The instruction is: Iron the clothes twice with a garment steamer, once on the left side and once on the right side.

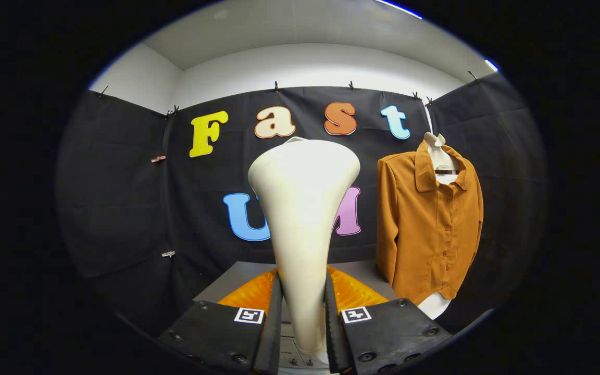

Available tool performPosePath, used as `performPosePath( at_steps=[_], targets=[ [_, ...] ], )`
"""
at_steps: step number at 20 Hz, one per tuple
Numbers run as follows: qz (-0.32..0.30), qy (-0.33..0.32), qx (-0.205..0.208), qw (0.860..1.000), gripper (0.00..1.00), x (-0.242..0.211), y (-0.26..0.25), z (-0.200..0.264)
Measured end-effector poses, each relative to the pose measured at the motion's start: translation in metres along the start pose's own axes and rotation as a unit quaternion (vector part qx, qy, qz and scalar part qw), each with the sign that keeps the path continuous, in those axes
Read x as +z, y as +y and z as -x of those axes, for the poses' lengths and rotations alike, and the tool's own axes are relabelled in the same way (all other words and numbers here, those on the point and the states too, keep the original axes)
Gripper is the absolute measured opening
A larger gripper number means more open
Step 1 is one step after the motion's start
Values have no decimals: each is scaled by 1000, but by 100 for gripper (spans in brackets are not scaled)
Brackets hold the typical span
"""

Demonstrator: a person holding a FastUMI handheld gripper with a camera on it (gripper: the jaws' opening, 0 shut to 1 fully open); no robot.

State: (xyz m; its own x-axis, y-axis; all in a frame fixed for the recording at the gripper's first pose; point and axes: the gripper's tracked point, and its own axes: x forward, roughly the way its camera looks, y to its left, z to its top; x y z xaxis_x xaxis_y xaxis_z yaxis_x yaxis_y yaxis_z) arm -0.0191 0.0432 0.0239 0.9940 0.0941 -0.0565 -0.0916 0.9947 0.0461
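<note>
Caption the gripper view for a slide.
Tongs clamp a cream plastic garment steamer upright, left of a rust-orange button-up shirt on a hanger.

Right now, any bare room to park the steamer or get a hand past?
The gripper is shut on the steamer, both fingers pressing its handle. Bare grey table shows just beyond the fingers, left of the handle, and again between the handle and the orange shirt. It is crowded on the shirt's side, where its hem hangs close to the table.

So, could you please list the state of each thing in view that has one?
Gripper: shut on the garment steamer.
Garment steamer: held upright between the fingers, head up, short of the shirt.
Shirt: hanging on a hanger beyond the fingers, buttoned, collar open.
</note>
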Motion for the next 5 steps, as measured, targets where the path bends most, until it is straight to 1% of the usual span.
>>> performPosePath(
  at_steps=[5],
  targets=[
    [1, -6, 2, 1000, 39, 3, 2, 1]
  ],
)
